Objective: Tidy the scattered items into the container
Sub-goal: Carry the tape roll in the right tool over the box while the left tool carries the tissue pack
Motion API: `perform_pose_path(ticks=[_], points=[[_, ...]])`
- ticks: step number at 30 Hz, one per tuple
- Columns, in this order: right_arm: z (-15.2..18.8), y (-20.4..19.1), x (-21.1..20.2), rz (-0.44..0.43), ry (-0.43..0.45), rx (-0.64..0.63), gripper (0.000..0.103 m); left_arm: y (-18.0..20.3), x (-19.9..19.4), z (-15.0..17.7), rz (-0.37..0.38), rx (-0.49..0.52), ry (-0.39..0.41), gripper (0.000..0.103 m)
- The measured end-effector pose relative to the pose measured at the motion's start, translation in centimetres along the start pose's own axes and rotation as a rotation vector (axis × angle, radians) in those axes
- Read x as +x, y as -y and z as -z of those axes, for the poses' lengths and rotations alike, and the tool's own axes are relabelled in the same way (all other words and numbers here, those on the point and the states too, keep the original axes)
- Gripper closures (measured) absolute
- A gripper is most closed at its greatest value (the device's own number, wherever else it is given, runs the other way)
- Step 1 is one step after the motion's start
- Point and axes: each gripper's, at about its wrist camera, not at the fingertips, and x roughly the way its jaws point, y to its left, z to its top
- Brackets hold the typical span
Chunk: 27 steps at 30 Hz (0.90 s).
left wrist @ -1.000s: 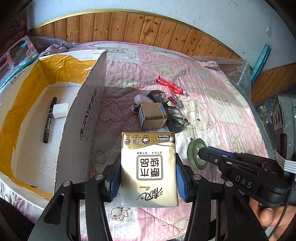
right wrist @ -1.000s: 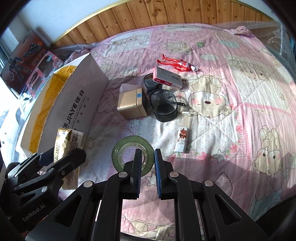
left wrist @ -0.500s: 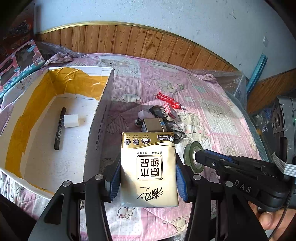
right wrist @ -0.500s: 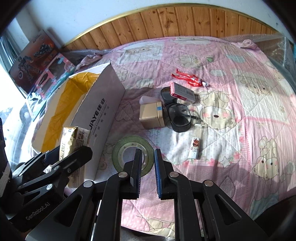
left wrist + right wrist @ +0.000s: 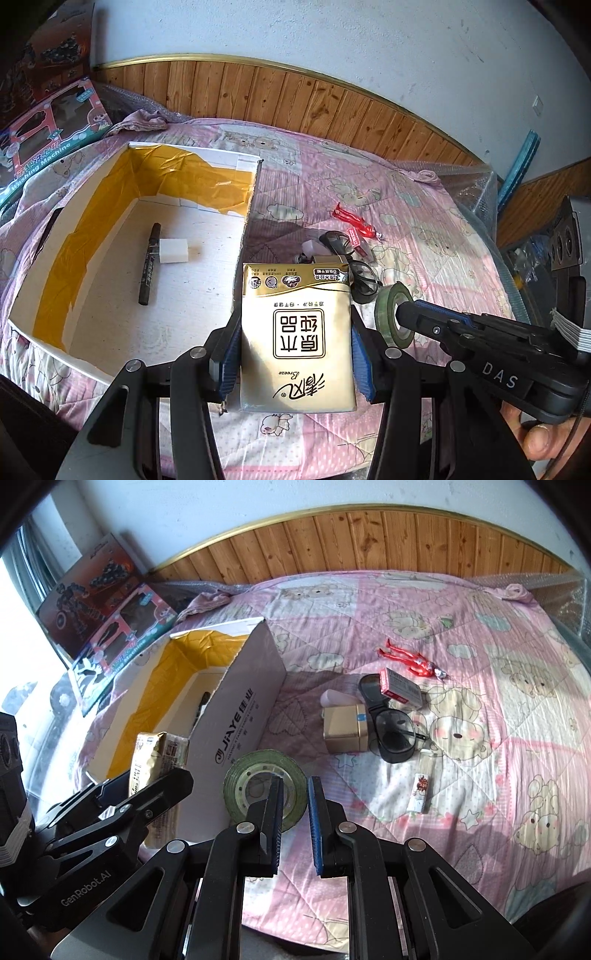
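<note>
My left gripper is shut on a gold tissue pack, held above the near right wall of the open cardboard box. A black marker and a white block lie inside the box. My right gripper is shut on the rim of a green tape roll, lifted off the pink quilt beside the box. On the quilt lie a small gold box, dark glasses, a red-and-white packet, a red figure and a lighter.
Toy cartons lean at the left behind the cardboard box. A wood-panelled wall runs along the far side of the bed. Bubble wrap covers the far right corner. A person's thumb grips the right tool.
Both grippers have risen and drifted left toward the box, each keeping its load. More of the box's inside now shows in the left wrist view.
</note>
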Motion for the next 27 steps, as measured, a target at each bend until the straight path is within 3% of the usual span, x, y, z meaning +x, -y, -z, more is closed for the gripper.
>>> perform_pose_path(ticks=[27], points=[[-3.3, -10.0, 0.8, -0.096, 0.035, -0.164, 0.09, -7.5, -4.5, -1.4, -0.072, -0.117, 0.095, 0.051]])
